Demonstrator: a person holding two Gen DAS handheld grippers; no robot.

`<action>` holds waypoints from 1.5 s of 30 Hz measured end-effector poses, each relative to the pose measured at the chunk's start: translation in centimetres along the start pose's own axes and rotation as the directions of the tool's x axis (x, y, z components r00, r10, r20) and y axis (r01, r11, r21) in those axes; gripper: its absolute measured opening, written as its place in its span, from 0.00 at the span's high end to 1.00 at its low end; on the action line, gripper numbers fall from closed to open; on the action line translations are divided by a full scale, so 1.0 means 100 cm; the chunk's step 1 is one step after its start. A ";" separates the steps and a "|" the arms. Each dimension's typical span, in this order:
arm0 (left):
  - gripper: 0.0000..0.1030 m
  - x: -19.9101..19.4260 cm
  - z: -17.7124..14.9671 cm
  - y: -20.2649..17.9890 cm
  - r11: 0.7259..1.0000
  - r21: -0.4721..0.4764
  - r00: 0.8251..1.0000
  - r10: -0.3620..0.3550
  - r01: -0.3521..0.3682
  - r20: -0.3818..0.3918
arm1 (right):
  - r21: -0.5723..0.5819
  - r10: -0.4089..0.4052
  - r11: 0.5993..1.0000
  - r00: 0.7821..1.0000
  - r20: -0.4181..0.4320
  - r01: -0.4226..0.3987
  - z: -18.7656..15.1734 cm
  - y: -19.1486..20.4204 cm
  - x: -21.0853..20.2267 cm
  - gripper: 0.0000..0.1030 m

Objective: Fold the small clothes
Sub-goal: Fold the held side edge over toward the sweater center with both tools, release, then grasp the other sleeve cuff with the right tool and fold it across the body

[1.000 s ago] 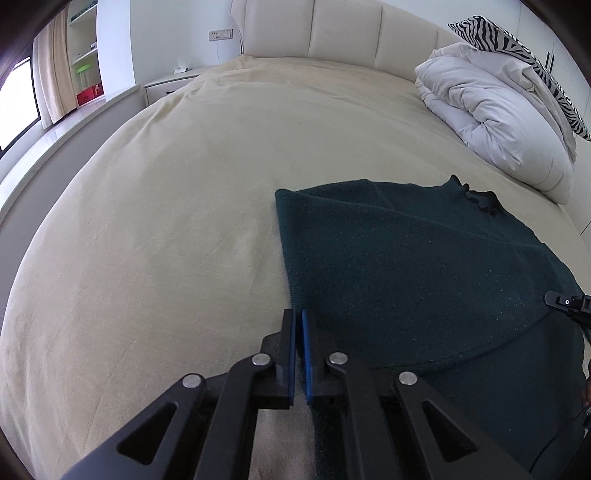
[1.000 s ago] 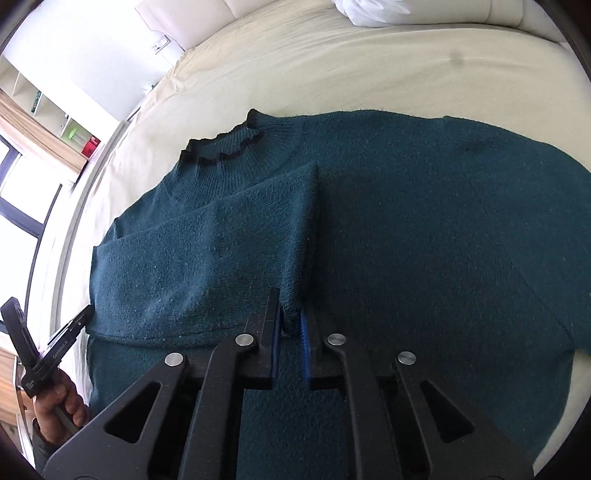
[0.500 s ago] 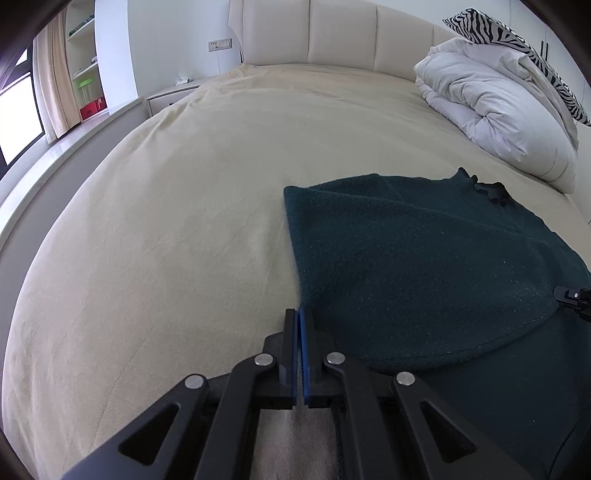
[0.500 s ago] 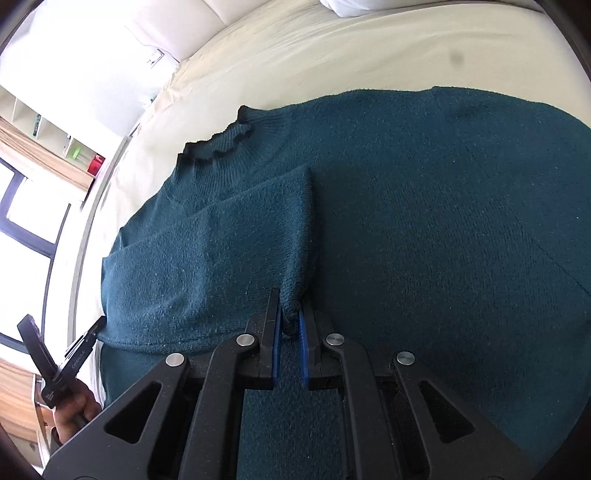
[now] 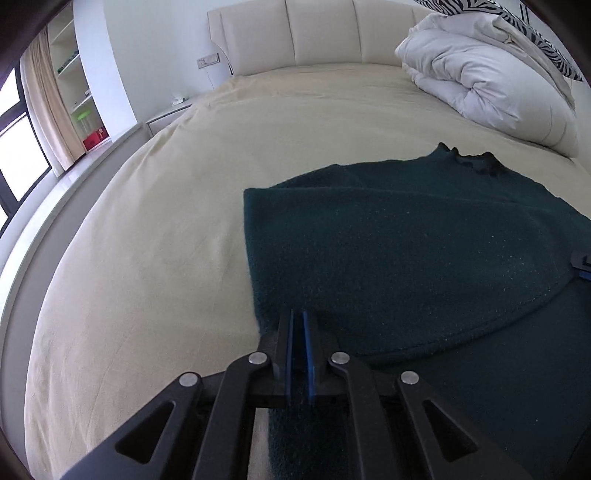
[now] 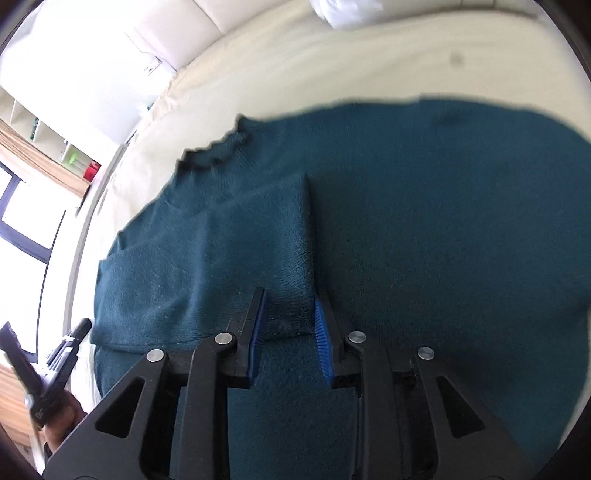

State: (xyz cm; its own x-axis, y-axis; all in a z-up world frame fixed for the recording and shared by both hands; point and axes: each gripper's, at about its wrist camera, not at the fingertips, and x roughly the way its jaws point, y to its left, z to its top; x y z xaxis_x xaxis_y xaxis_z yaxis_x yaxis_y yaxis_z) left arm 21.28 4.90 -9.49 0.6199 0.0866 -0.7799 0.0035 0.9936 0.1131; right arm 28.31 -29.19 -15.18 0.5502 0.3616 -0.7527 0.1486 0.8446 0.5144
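A dark teal knitted sweater [image 5: 424, 251] lies flat on the beige bed [image 5: 166, 240], its frilled collar [image 5: 476, 164] toward the headboard. One sleeve [image 6: 229, 258] is folded across the body. My left gripper [image 5: 297, 321] is nearly shut, with the sweater's left folded edge between its blue pads. My right gripper [image 6: 290, 314] is open, its pads on either side of the folded sleeve's cuff, which lies on the sweater body [image 6: 443, 240]. The left gripper also shows at the lower left of the right wrist view [image 6: 55, 354].
A white bundled duvet [image 5: 487, 85] with a zebra-print pillow lies at the head of the bed on the right. A padded headboard [image 5: 314, 33] stands behind. A nightstand [image 5: 166, 118], shelves and a window are at the left.
My right gripper has opened and let go of the sleeve cuff, which now lies on the sweater body. My left gripper has moved a little onto the sweater's edge.
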 end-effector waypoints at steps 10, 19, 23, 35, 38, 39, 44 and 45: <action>0.33 -0.063 -0.016 -0.009 0.987 -0.067 0.984 -0.140 0.148 0.107 | 0.261 -0.174 0.961 0.932 0.317 0.091 -0.031 -0.117 -0.166 0.30; 0.22 -0.085 -0.047 -0.063 0.925 -0.141 0.936 -0.345 0.353 0.074 | 0.657 -0.279 0.750 0.863 0.421 -0.078 -0.102 -0.307 -0.288 0.42; 0.22 -0.085 -0.049 -0.077 0.912 -0.141 0.923 -0.382 0.384 0.045 | 0.695 -0.260 0.699 0.846 0.465 -0.167 -0.097 -0.344 -0.300 0.48; 0.22 -0.079 -0.037 -0.058 0.847 -0.250 0.881 -0.471 0.468 0.053 | 0.546 -0.400 0.829 0.808 0.433 0.118 -0.005 -0.291 -0.282 0.93; 0.22 -0.078 -0.032 -0.050 0.827 -0.275 0.869 -0.489 0.490 0.077 | 0.335 -0.370 0.914 0.808 0.459 0.228 0.035 -0.206 -0.267 0.93; 0.22 -0.077 -0.029 -0.047 0.820 -0.285 0.865 -0.495 0.496 0.082 | 0.273 -0.350 0.930 0.817 0.458 0.245 0.042 -0.183 -0.260 0.93; 0.22 -0.069 -0.020 -0.040 0.779 -0.334 0.842 -0.531 0.530 0.097 | -0.164 -0.204 0.945 0.902 0.381 0.283 0.046 -0.025 -0.168 0.93; 0.22 -0.067 -0.019 -0.041 0.780 -0.335 0.843 -0.530 0.528 0.094 | -0.214 -0.187 0.937 0.915 0.357 0.275 0.042 -0.006 -0.149 0.93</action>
State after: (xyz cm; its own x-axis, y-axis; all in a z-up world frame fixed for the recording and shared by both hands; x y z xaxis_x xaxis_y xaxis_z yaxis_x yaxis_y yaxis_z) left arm 15.63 0.36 -5.84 0.5944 -0.4609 -0.6590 0.0671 0.8451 -0.5304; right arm 23.43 -36.76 -2.57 0.7687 0.0319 -0.6388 0.1146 0.9757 0.1867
